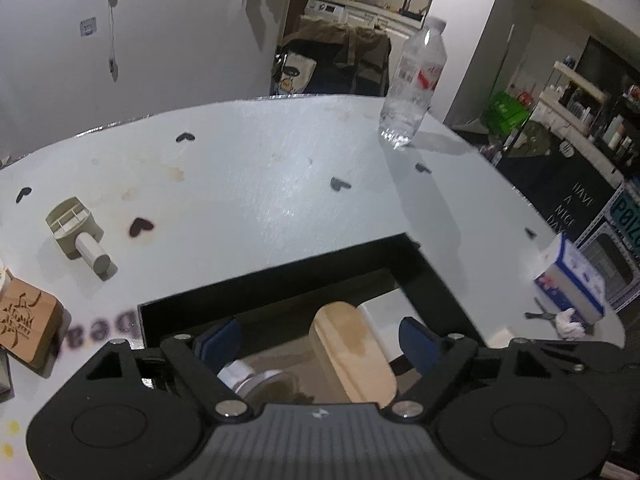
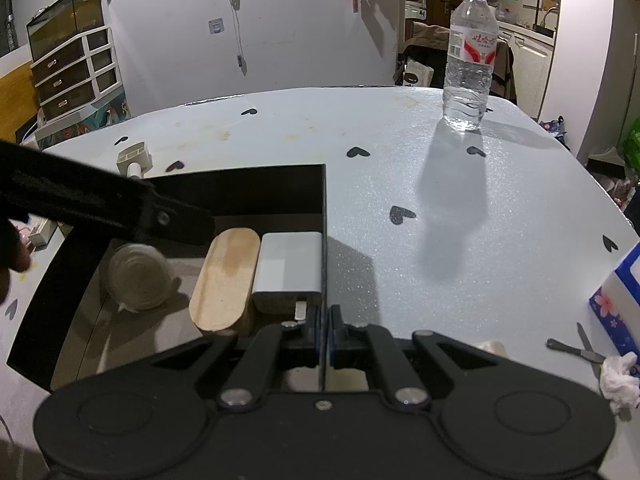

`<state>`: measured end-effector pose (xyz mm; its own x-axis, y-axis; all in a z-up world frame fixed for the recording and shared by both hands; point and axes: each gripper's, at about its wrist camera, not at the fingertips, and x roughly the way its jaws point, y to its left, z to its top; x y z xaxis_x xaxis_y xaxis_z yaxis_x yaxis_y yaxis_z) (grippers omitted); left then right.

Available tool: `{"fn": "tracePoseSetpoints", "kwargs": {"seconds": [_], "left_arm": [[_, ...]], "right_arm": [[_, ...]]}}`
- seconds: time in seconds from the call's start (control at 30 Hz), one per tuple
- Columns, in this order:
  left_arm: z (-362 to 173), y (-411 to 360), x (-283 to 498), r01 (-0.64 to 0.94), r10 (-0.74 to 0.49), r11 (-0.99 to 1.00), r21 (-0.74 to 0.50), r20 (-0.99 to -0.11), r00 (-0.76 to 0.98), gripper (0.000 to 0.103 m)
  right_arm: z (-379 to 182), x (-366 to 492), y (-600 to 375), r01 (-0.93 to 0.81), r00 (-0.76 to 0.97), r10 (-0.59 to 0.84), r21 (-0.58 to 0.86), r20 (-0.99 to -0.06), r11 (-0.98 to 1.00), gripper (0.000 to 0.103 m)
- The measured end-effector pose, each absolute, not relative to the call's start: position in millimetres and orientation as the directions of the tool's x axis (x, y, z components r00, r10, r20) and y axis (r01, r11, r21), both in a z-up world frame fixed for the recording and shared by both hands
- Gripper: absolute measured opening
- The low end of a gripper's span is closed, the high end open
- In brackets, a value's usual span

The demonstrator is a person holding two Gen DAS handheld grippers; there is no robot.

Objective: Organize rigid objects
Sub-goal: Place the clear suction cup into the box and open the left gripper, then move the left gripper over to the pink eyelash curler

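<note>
Below the left gripper (image 1: 320, 340) – jaws spread, nothing between them – the black box (image 1: 432, 276) holds a wooden block (image 1: 352, 356), a white box (image 1: 384, 312) and a round jar (image 1: 256, 384). From the right wrist, the right gripper (image 2: 324, 328) pinches the box's right wall; open table (image 2: 440, 220) spreads rightward toward a water bottle (image 2: 470, 60).
</note>
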<state>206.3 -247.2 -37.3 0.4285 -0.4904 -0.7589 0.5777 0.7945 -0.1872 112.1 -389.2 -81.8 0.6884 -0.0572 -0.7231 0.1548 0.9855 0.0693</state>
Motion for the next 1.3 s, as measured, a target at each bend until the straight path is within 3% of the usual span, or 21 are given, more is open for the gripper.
{"fn": "tracePoseSetpoints", "kwargs": {"seconds": [0.27, 0.57, 1.3], "left_arm": [[-11, -219, 193, 0.592, -0.52, 0.786, -0.179, -0.709, 0.476, 0.095], [1, -163, 190, 0.516, -0.468, 0.844, -0.146, -0.669, 0.577, 0.102], [-43, 13, 209, 0.023, -0.039, 0.999, -0.032, -0.69, 0.723, 0.103]], "right_arm": [[-82, 112, -389, 0.155, 0.688, -0.058, 0.068, -0.723, 0.986, 0.004], [-83, 112, -390, 0.157, 0.686, -0.062, 0.065, -0.725, 0.985, 0.004], [-81, 111, -389, 0.177, 0.688, -0.071, 0.072, -0.723, 0.982, 0.003]]}}
